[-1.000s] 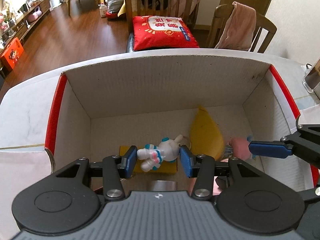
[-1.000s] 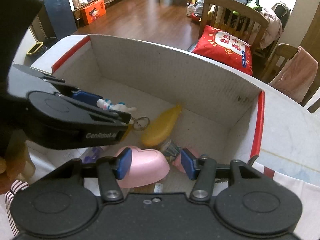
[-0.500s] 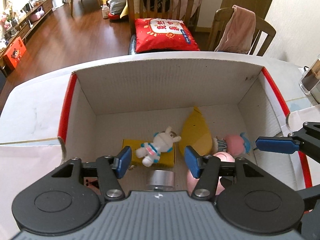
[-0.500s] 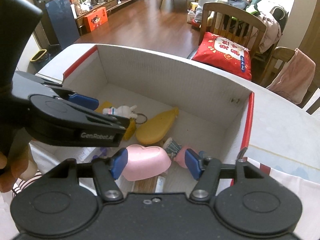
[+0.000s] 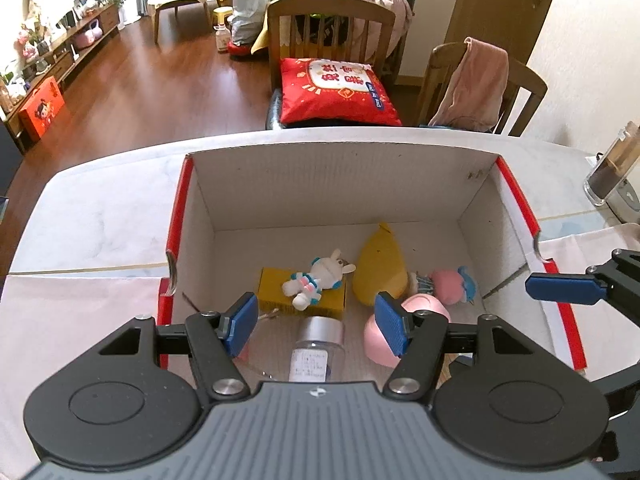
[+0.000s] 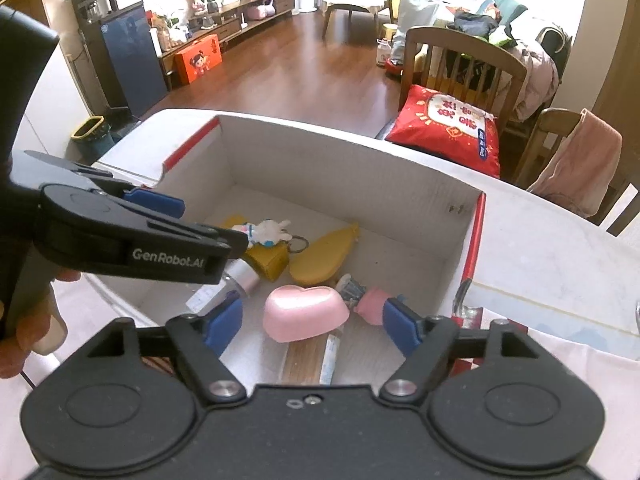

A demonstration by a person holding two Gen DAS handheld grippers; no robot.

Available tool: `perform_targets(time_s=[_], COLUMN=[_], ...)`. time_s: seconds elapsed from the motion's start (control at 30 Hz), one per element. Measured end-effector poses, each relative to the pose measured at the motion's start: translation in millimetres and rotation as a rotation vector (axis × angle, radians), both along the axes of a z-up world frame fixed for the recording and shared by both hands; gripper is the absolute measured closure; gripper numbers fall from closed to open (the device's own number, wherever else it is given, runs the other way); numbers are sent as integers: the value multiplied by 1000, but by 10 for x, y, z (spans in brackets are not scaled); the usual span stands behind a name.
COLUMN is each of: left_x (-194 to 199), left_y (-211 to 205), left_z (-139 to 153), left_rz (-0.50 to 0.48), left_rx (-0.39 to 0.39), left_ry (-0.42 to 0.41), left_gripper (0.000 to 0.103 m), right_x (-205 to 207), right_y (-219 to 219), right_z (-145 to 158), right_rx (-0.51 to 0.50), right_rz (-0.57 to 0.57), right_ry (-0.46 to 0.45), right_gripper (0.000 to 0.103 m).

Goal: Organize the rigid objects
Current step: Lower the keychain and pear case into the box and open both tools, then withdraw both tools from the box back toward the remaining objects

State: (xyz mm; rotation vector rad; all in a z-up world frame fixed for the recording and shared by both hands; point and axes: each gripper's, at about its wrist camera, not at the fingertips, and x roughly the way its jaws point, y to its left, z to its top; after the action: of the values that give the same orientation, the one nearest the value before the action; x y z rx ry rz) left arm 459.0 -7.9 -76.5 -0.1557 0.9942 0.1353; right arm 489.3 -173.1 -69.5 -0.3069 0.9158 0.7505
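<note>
A white cardboard box with red edges holds the objects. A white rabbit figure lies on a yellow box, beside a yellow pouch. A pink heart-shaped case, a small pink doll and a clear jar with a silver lid lie nearer me. My left gripper hovers above the jar, its jaws opening with nothing between them. My right gripper hangs over the heart case, jaws opening, pads clear of it.
The box stands on a pale marble table. Wooden chairs, one with a red cushion and one with a pink cloth, stand behind the table. A glass container sits at the far right. White cloth covers the table's near side.
Both grippers have let go, the left of the rabbit figure and the right of the heart case, and have risen and drawn back from the box. Both sets of jaws stand wider.
</note>
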Motion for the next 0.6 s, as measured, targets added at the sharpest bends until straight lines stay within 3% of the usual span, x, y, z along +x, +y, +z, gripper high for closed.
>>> perform_targets(time_s=[0.47, 0.6], left_x=[-476, -665], left_y=[-111, -105], left_z=[334, 439], left_rz=[15, 8], left_rx=[-20, -27], left_ry=[-73, -106], left_gripper=[39, 24], right_x=[-314, -477], right_y=[-247, -315], right_z=[310, 397], right_rx=[89, 117], right_rz=[-3, -4], right_ry=[-9, -12], right_gripper=[7, 2])
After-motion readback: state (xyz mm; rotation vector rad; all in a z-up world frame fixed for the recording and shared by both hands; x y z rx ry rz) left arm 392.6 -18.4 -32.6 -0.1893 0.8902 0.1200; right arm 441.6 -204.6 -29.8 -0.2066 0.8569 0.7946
